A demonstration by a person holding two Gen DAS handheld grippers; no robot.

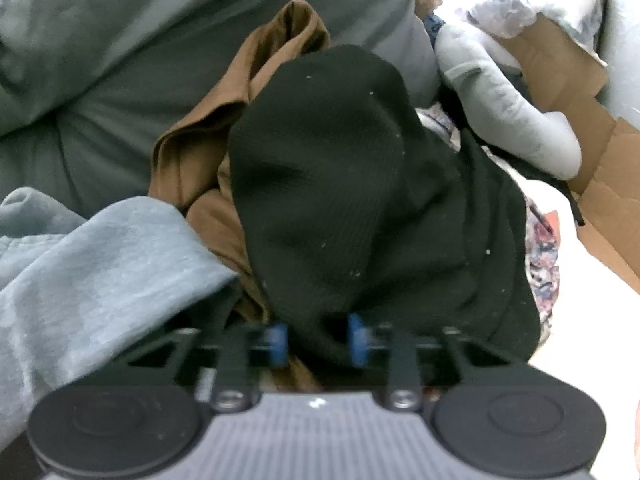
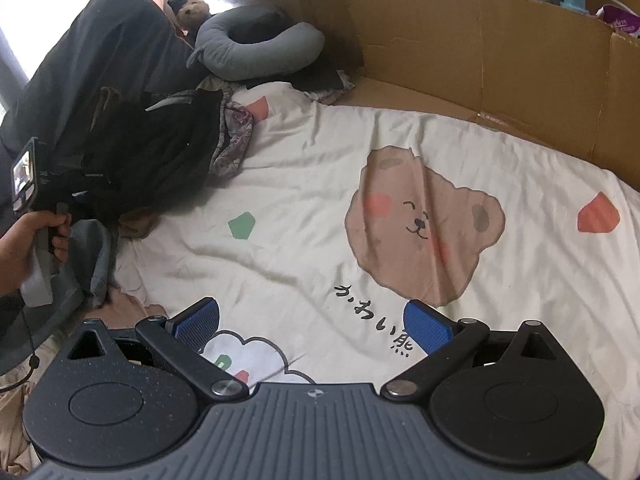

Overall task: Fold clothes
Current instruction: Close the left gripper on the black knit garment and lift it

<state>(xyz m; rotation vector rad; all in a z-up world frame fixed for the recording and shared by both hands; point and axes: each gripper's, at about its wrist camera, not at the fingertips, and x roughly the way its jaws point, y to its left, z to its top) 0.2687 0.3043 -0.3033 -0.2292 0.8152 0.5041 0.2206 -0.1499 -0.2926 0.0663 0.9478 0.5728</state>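
A black ribbed garment point(image 1: 340, 184) lies on top of a heap of clothes, over a brown garment point(image 1: 224, 120) and beside a grey-blue sweatshirt point(image 1: 100, 272). My left gripper point(image 1: 317, 338) is shut on the near edge of the black garment, with cloth bunched between its blue pads. In the right wrist view the same dark heap point(image 2: 152, 160) sits at the left, where a hand point(image 2: 36, 240) holds the left gripper. My right gripper point(image 2: 314, 326) hangs open over the bear-print sheet point(image 2: 320, 200) with nothing between its fingers.
A grey neck pillow point(image 2: 256, 48) and a teddy bear point(image 2: 192, 8) lie at the head of the bed beside a dark pillow point(image 2: 100, 60). A cardboard box point(image 2: 480, 60) runs along the far right side. A floral cloth point(image 2: 234, 140) pokes out of the heap.
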